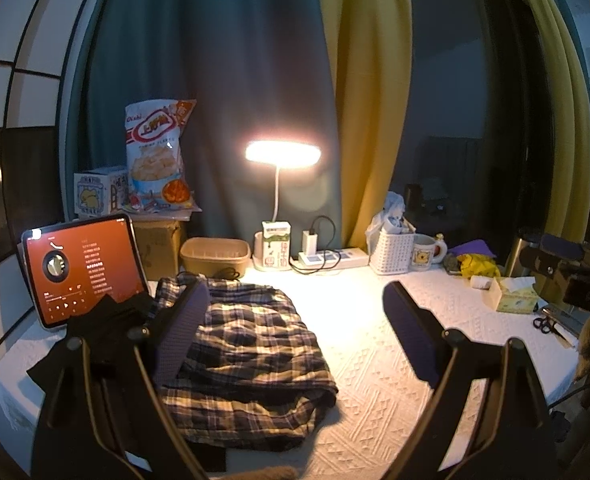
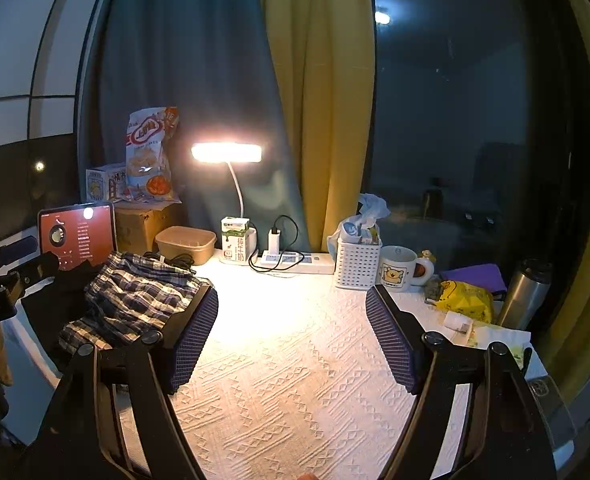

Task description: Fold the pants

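Your left tongs (image 1: 295, 320) hang spread and empty just over the plaid pants (image 1: 251, 348), bunched at the counter's (image 2: 295, 380) left side. Your right tongs (image 2: 291, 332), also spread, hover over bare cloth; the pants lie to their left, long axis running away toward the lamp (image 1: 282, 155).

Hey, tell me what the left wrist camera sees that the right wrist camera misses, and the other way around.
Only the left wrist view shows the black-handled scissors and the green tissue box. Only the right wrist view shows the whole steel flask. Both show the plaid pants on the white textured cloth, the lit desk lamp, the tablet with its orange screen, and open jaws on the left gripper and right gripper.
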Motion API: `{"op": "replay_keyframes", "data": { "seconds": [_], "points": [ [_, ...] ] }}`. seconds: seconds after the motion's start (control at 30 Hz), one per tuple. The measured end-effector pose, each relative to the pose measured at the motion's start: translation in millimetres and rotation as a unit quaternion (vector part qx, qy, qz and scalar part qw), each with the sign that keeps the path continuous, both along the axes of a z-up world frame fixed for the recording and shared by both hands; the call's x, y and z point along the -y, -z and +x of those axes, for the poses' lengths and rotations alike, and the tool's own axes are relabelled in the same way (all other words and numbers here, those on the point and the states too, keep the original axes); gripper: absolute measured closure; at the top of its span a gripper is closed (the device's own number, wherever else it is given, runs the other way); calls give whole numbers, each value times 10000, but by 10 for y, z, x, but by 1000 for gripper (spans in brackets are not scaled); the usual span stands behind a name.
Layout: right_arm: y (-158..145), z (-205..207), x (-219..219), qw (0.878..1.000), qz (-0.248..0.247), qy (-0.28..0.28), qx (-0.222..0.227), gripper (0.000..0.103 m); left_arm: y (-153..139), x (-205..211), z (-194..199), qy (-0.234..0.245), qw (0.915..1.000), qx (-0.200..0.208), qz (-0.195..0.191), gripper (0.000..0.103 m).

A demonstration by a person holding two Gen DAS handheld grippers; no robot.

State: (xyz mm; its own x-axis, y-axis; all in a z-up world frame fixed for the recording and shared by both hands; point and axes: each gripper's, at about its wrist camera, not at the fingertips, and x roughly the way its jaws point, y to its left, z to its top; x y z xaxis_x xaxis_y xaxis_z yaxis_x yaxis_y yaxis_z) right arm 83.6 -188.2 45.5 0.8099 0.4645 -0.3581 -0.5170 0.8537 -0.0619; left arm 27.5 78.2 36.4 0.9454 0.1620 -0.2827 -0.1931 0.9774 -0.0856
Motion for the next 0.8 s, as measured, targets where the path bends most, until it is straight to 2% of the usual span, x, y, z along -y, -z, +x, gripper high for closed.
{"op": "replay_keyframes", "data": {
  "seconds": [0.8],
  "points": [
    [-1, -7, -11, 10000, 1, 20, -6, 24, -8, -5, -10, 9, 10000, 7, 12, 13]
  ]
}}
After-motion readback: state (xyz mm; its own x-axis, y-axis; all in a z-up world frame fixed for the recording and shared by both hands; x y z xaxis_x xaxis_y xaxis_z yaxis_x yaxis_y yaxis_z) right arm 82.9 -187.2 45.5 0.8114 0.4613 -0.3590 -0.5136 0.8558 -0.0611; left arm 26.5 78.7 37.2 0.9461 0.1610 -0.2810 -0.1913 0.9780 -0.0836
